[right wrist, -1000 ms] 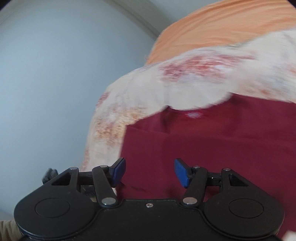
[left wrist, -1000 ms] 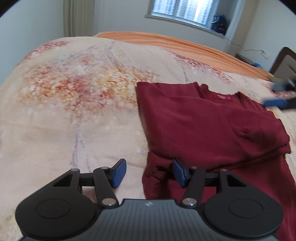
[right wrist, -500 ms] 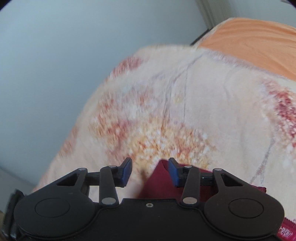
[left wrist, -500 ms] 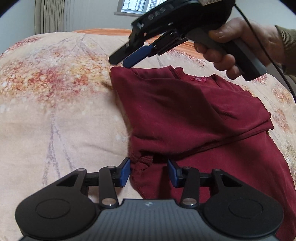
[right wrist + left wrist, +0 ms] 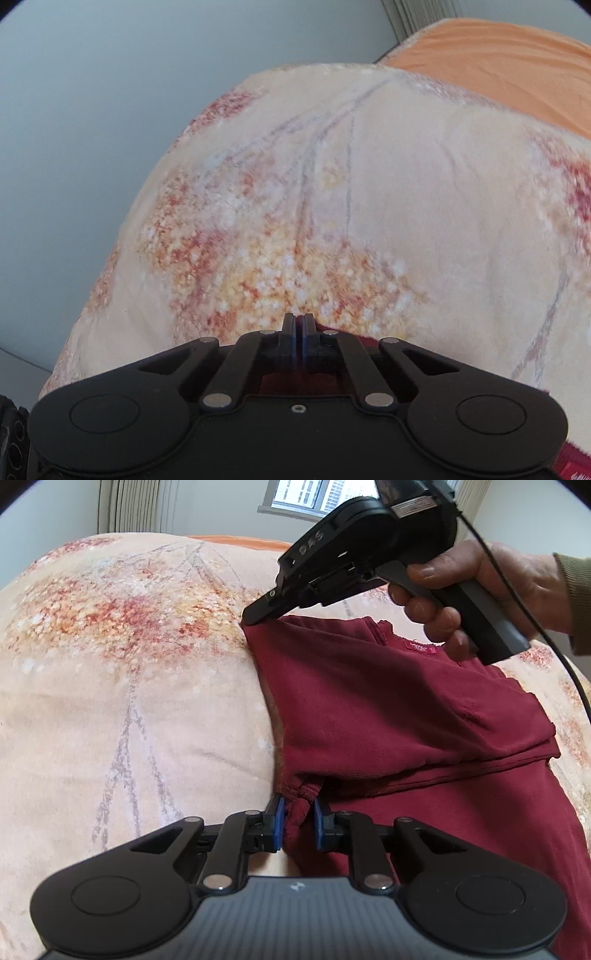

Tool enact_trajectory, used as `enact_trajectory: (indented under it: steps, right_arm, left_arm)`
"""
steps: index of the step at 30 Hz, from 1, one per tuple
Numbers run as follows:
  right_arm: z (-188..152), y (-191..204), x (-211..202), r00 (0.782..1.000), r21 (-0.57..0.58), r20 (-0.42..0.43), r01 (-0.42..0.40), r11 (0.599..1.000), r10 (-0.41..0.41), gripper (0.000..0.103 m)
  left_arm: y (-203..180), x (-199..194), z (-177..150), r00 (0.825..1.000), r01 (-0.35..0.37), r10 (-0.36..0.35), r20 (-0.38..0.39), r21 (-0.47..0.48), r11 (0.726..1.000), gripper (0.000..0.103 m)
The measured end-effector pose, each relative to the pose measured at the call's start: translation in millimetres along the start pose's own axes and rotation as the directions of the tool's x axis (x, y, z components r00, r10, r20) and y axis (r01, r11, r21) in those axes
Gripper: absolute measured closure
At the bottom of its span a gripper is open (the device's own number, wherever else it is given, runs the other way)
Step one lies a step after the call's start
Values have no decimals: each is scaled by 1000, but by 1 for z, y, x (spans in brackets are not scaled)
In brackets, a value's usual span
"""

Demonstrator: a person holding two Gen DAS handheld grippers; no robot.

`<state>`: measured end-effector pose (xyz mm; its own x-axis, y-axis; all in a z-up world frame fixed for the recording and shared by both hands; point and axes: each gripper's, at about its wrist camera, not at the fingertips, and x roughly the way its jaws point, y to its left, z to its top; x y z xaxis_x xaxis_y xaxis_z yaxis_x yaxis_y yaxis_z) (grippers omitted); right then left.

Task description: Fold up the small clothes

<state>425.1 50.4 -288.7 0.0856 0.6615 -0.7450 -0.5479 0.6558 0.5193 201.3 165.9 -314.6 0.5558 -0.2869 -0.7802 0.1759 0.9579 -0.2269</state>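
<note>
A dark red shirt [image 5: 388,709] lies partly folded on the bed, collar and label toward the far side. My left gripper [image 5: 298,825] is shut on a bunched fold at the shirt's near left edge. My right gripper [image 5: 258,614], held by a hand, is shut on the shirt's far left corner. In the right wrist view the right gripper [image 5: 298,328] has its fingers pressed together, with a sliver of red shirt [image 5: 328,330] showing beside and under them.
The bed has a beige blanket with a red and orange floral print [image 5: 129,686] and an orange sheet [image 5: 498,62] at the far end. A window [image 5: 306,498] and a radiator [image 5: 129,506] are on the far wall.
Both grippers have closed. The left one moved in and pinched the near left edge; the right one came down onto the far left corner and shut on it.
</note>
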Motion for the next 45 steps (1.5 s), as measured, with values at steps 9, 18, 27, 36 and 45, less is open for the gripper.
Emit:
enact_trajectory:
  steps: [9,18,27,36,45]
  right_arm:
    - [-110,-52,-150,963,181,255,44,982,-90,52]
    - [-231,-125,-208,952,417,208,120,901,-223,51]
    - [-289,-127,-265,927,484,219,169,859,-306,49]
    - [-351,-83,-288,921,538,286,76,839,-266,39]
    - [-433,-34,-287,943,601,201,95,793,-266,32]
  left_arm:
    - [-1,-45,35,981,88,-71,183,-89,992,49]
    - [-44,41,53,998,62,-62,15,43,997,48]
    - [-37,1,17,997,-77,79,-19,69,995,52]
    - [-35,-59,-70,981,-134,126,-147,-47,990,40]
    - [-62,-113,-141,965,-148,118,-236,-114,982,31]
